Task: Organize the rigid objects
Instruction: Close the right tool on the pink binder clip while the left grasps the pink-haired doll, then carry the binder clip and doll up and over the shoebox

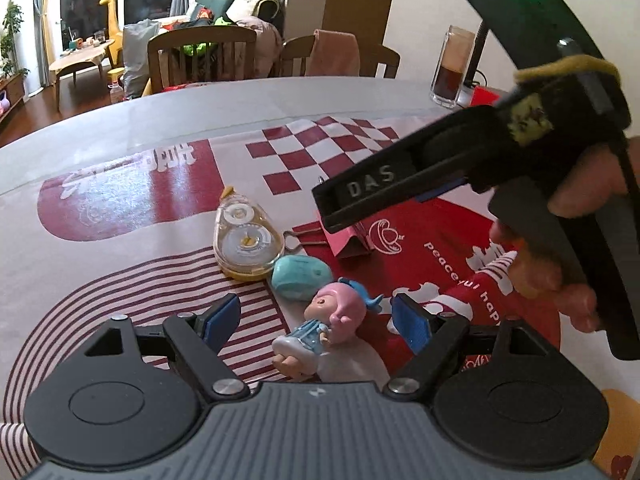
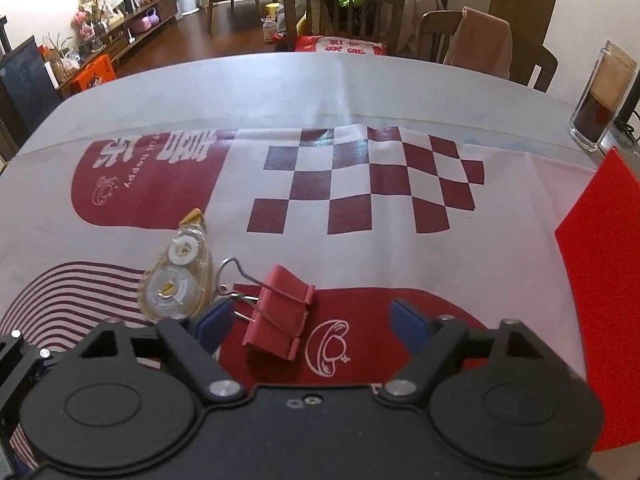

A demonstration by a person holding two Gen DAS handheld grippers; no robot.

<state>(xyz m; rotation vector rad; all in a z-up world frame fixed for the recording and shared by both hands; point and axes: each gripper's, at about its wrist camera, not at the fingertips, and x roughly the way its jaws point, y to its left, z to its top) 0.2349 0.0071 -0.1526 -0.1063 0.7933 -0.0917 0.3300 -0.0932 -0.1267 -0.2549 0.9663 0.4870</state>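
Note:
A small doll (image 1: 324, 328) with a pink head and a blue dress lies on the patterned tablecloth (image 1: 140, 208), between the blue pads of my left gripper (image 1: 316, 320). The pads stand apart from it, so the gripper is open. A teal oval piece (image 1: 302, 278) and a clear correction-tape dispenser (image 1: 246, 240) lie just beyond the doll. My right gripper (image 2: 312, 320) is open over a red binder clip (image 2: 280, 312), which lies nearer its left pad and is not touched. In the left wrist view a person's hand (image 1: 568, 280) holds that gripper above the clip (image 1: 352, 244).
The tape dispenser (image 2: 176, 280) lies to the left of the clip. A red sheet (image 2: 600, 280) lies at the table's right edge. A tall glass (image 2: 600, 100) with a dark drink stands at the far right corner. Wooden chairs (image 2: 344, 8) stand behind the table.

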